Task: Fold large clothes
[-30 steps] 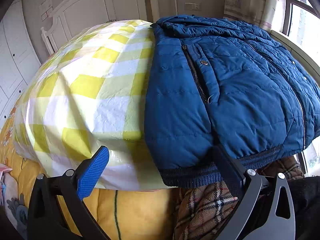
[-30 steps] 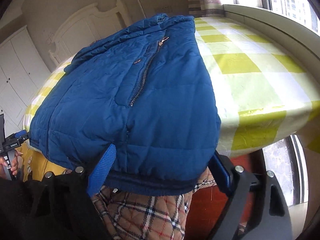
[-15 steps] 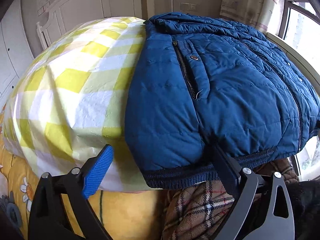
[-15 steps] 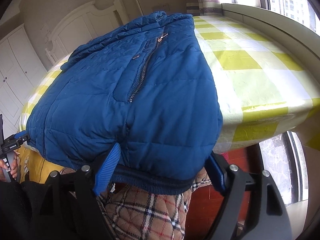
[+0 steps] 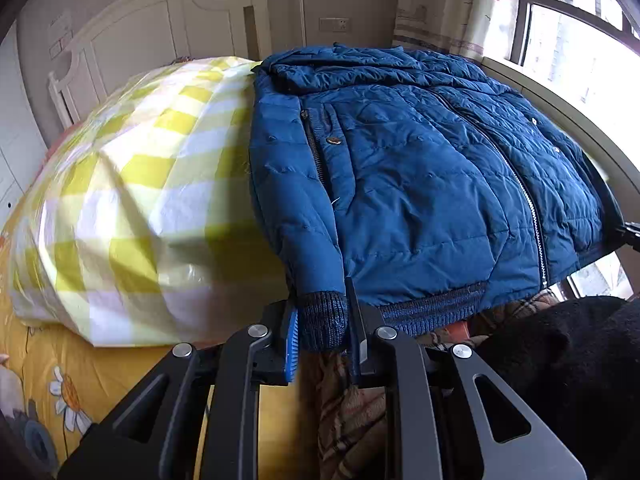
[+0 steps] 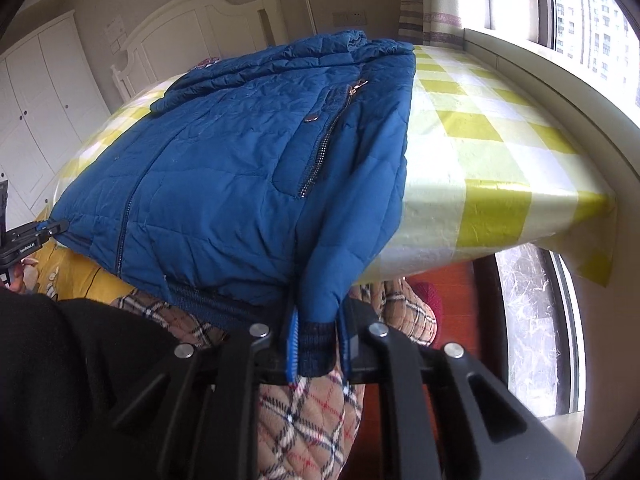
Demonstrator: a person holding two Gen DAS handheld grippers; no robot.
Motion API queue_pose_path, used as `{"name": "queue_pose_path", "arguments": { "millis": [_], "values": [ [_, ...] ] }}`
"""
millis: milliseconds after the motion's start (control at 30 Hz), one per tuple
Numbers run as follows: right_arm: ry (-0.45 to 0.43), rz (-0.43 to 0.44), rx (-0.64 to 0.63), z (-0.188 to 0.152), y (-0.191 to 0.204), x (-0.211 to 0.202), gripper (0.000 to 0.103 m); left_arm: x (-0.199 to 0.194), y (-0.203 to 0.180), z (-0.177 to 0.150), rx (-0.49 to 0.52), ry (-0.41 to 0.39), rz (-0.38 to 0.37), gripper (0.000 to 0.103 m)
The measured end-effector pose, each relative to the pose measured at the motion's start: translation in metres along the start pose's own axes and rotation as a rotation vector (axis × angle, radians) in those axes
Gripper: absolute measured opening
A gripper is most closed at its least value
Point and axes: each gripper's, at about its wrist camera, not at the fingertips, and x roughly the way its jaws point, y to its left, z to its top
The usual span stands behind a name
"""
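Jacket (image 5: 420, 184): A blue quilted jacket lay front-up on the checked cover, its collar at the far end toward the headboard and its ribbed hem at the near edge, hanging slightly over it. In the left wrist view it occupied the right part of the surface; in the right wrist view, the left part.
Sleeves: Each sleeve ran down the outer side of the jacket body to the near edge, ending in a dark knitted cuff.
Left gripper (image 5: 322, 326): You were closing its jaws on the left cuff (image 5: 322, 322); the knit sat between the blue pad and the dark finger, already pinched narrow.
Right gripper (image 6: 316, 346): Your jaws had drawn fully together on the right cuff (image 6: 316, 344), which was squeezed between the two blue pads.
Surface (image 5: 132, 184): A yellow-and-white checked cover, bare to the left of the jacket in the left wrist view and to its right in the right wrist view.
Near foreground: Plaid quilted fabric (image 6: 304, 424) hung below the near edge beneath both grippers; a black sleeve (image 6: 60, 360) filled the corner beside each gripper.
Surroundings: A white headboard (image 5: 168, 24) stood at the far end, a window (image 6: 592, 20) with a curtain along the right, and a yellow flowered sheet (image 5: 60, 380) at the near left.
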Motion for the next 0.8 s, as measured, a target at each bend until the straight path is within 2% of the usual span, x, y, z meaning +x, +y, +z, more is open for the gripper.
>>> {"name": "queue_pose_path", "arguments": {
  "millis": [67,100,167,300,367,400,467,500,533,567,600,633,700,733,800],
  "values": [
    [-0.029,0.015,0.032,0.008,0.002,-0.013,0.014,-0.012,0.007,0.009,-0.053,-0.003,-0.023,0.018],
    [-0.067,0.014,0.022,0.022,0.006,-0.020,0.014,-0.018,0.007,0.021,-0.043,-0.032,-0.022,0.018],
    [-0.164,-0.004,-0.040,0.061,0.015,-0.032,0.014,-0.034,0.000,0.063,0.042,-0.147,0.015,0.018],
    [-0.339,-0.056,-0.157,0.182,0.024,-0.028,0.014,-0.043,-0.015,0.168,0.151,-0.362,0.019,0.018],
    [-0.355,-0.072,-0.160,0.249,0.020,-0.006,0.014,-0.023,-0.018,0.234,0.148,-0.418,0.019,0.018],
    [-0.348,-0.090,-0.144,0.286,0.014,0.011,0.014,-0.006,-0.017,0.266,0.117,-0.413,0.014,0.018],
    [-0.307,-0.145,-0.091,0.348,-0.003,0.055,0.016,0.038,-0.006,0.325,0.012,-0.344,0.009,0.019],
    [-0.259,-0.160,-0.035,0.375,-0.017,0.083,0.020,0.071,0.004,0.354,-0.058,-0.289,0.023,0.020],
    [-0.200,-0.147,0.018,0.395,-0.032,0.109,0.029,0.100,0.017,0.372,-0.134,-0.233,0.027,0.020],
    [-0.141,-0.137,0.087,0.410,-0.048,0.132,0.033,0.135,0.035,0.389,-0.236,-0.147,0.015,0.022],
    [-0.099,-0.123,0.169,0.417,-0.064,0.148,0.044,0.161,0.048,0.393,-0.309,-0.081,-0.007,0.025],
    [-0.092,-0.081,0.240,0.415,-0.077,0.155,0.058,0.177,0.062,0.393,-0.378,-0.047,-0.035,0.026],
    [-0.172,-0.007,0.304,0.408,-0.099,0.147,0.077,0.185,0.086,0.387,-0.470,-0.060,-0.091,0.027],
    [-0.211,-0.023,0.296,0.402,-0.105,0.139,0.080,0.183,0.092,0.384,-0.467,-0.081,-0.084,0.029],
    [-0.246,-0.073,0.253,0.397,-0.117,0.130,0.081,0.175,0.104,0.379,-0.409,-0.129,0.004,0.047]
  ]
}}
